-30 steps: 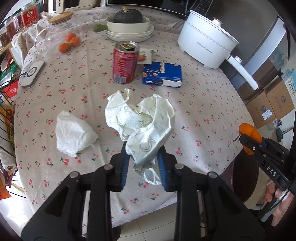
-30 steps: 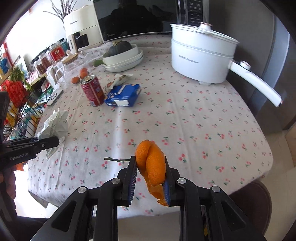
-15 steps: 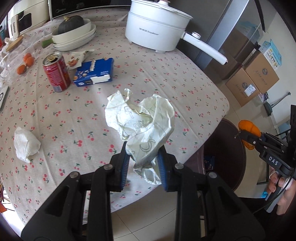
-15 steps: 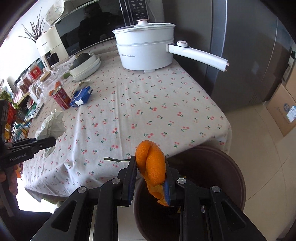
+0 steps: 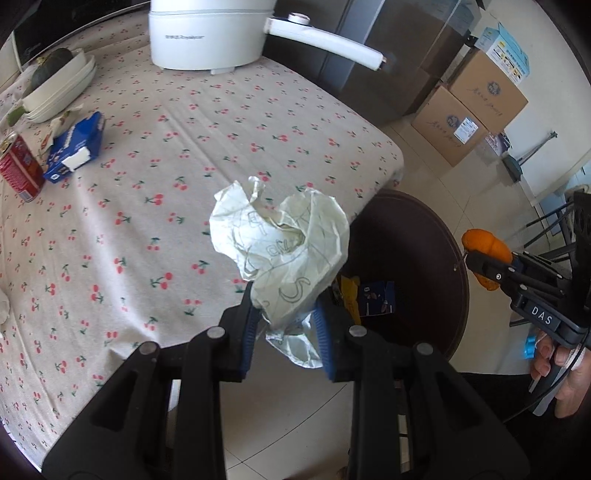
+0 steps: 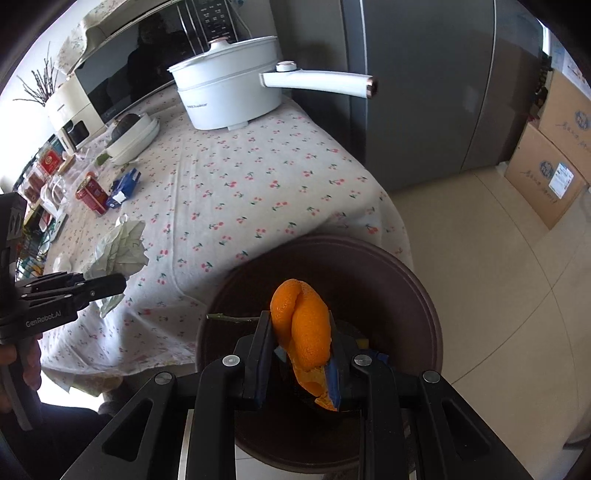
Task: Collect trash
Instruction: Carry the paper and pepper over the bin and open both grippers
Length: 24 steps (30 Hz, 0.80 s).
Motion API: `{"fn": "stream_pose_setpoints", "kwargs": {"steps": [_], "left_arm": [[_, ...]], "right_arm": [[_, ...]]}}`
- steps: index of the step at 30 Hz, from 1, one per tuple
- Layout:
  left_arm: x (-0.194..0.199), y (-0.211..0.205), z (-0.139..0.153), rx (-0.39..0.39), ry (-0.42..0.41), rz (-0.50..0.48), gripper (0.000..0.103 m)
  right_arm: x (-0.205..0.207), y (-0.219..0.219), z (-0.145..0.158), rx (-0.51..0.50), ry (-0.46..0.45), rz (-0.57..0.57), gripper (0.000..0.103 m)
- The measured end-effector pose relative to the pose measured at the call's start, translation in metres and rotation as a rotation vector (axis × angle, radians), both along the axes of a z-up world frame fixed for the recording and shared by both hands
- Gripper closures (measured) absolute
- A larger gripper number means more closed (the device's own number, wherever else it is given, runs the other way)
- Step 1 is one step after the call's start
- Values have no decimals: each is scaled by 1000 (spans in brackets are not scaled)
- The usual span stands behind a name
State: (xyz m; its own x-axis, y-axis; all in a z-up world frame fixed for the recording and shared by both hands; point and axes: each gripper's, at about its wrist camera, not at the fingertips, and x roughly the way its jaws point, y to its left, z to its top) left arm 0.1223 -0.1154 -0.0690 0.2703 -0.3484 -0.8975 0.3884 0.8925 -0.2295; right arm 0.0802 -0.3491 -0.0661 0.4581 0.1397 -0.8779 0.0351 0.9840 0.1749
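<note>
We hold both claws tilted steeply downward at the corner of the desk. Our left claw is pinched narrow on a crumpled paper wrapper, which bulges up above the blue pads and hangs over the desk's edge, just beside the dark brown trash bin on the floor. Our right claw is likewise clamped on a curl of orange peel, held directly over the bin's open mouth, where a few scraps already lie. A hand grips the right claw's handle. On the desk remain a red can, a blue carton and a white pot.
</note>
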Motion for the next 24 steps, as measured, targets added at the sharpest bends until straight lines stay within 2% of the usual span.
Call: {"fn": "stream_pose_setpoints", "kwargs": {"steps": [10,11,12,13,14,15,24], "left_arm": [[-20,-73,-21,13,9,-181,71],[-20,-78,-22,23,7,-191,66],[-20,-83,-25,39,14,-201,52],[-21,-86,-27,58,16,-200,42],[-21,-87,-27,73,1,-187,25],[-21,-87,-26,78,-21,-175,18],[-18,-78,-23,84,-27,-161,17]], "right_arm": [[-26,-53,-21,0,50,-87,78],[-27,-56,-22,1,52,-93,78],[-27,-58,-23,2,53,-97,78],[-28,-59,-23,4,52,-100,78],[-28,-61,-22,6,51,-102,78],[-29,-61,-22,7,50,-104,77],[-26,-56,-22,6,53,-89,77]]}}
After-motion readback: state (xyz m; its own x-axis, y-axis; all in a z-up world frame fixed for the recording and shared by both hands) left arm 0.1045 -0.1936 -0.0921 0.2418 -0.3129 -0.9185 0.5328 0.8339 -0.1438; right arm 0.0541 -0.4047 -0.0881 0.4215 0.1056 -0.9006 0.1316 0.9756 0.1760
